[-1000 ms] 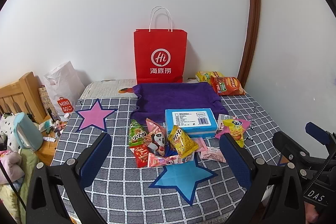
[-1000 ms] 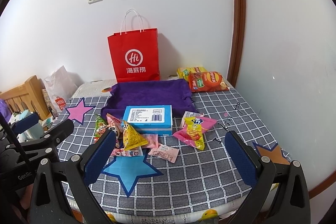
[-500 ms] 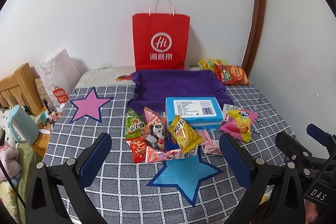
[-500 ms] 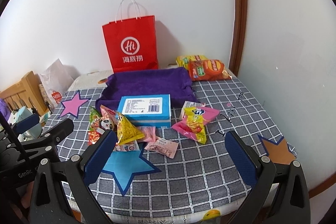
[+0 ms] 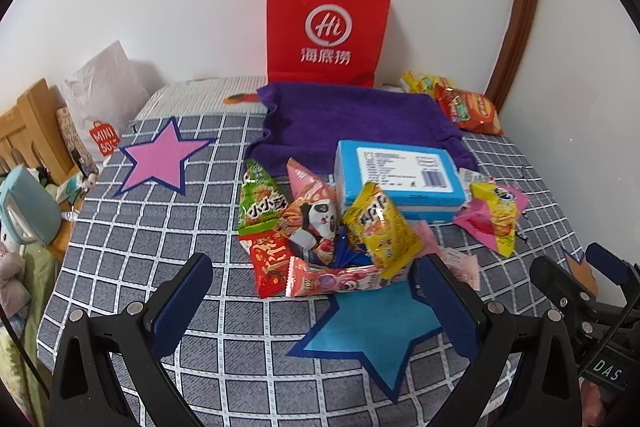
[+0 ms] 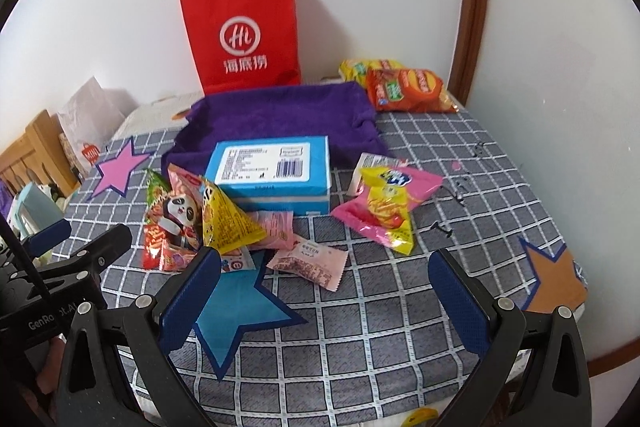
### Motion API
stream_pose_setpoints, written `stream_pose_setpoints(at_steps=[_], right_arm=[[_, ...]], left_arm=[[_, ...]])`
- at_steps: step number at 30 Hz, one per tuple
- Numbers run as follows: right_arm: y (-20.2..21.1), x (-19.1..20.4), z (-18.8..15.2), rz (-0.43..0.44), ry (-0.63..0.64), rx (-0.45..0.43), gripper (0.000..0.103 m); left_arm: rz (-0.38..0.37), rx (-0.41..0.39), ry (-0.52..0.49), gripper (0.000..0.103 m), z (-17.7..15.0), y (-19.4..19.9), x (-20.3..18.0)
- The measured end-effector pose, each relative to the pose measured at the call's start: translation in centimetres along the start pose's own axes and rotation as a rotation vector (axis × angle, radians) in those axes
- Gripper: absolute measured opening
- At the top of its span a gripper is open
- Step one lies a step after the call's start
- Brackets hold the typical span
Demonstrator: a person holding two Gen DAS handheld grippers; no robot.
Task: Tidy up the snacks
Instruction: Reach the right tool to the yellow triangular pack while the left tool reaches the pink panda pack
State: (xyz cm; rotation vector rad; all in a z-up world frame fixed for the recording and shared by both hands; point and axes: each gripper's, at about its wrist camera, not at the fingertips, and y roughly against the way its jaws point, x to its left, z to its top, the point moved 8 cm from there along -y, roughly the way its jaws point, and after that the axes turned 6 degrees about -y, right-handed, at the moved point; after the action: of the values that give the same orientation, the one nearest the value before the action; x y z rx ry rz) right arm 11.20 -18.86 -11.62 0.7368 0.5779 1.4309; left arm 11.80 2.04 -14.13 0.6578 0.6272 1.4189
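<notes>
Nearest the cameras, the left claw (image 5: pixel 316 279) and the right claw (image 6: pixel 324 271) both hang spread wide and empty over the grey checked cloth (image 6: pixel 400 307) of the desk; the left claw's body reads "GenRo…" in the right wrist view, and the right claw's reads "DAS" in the left wrist view. Just beyond the left claw lies a blue paper star (image 5: pixel 372 327), with the snack pile touching its far points: a red packet (image 5: pixel 270 261), a pink bar wrapper (image 5: pixel 332 281), a panda-printed pouch (image 5: pixel 316 223), a green bag (image 5: pixel 260 203) with Chinese characters, and a yellow packet (image 5: pixel 380 227) tilted against a blue box (image 5: pixel 400 175) bearing a white barcode label. To its right sits a pink-and-yellow bag (image 6: pixel 384 211), and a small pink sachet (image 6: pixel 312 261) lies nearer. Behind the box spreads a purple towel (image 5: pixel 352 119), beside orange chip bags (image 6: pixel 408 91). Farthest, a red paper bag (image 5: pixel 328 27) marked "Hi 海底捞" stands against the wall, and a white "MINI SO" bag (image 5: pixel 100 99) sits at the far left.
</notes>
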Motion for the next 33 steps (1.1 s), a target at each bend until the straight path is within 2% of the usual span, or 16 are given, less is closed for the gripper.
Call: stream_pose_setpoints(at_steps=[16, 21, 27, 33], right_arm=[[-6.8, 0.7, -1.3, -0.019, 0.029, 0.124, 0.102], [-8.4, 0.5, -1.1, -0.025, 0.019, 0.121, 0.102], [-9.4, 1.7, -0.6, 0.058, 0.004, 0.124, 0.102], [-9.5, 4.1, -0.2, 0.127, 0.047, 0.094, 0.102]], left_arm=[[0.005, 0.105, 0.058, 0.102, -1.4, -5.8, 2.9], [0.021, 0.118, 0.072, 0.102, -1.4, -7.0, 4.1], [0.016, 0.13, 0.083, 0.102, -1.1, -8.3, 4.8], [0.022, 0.143, 0.08, 0.101, -1.0, -9.1, 5.5]])
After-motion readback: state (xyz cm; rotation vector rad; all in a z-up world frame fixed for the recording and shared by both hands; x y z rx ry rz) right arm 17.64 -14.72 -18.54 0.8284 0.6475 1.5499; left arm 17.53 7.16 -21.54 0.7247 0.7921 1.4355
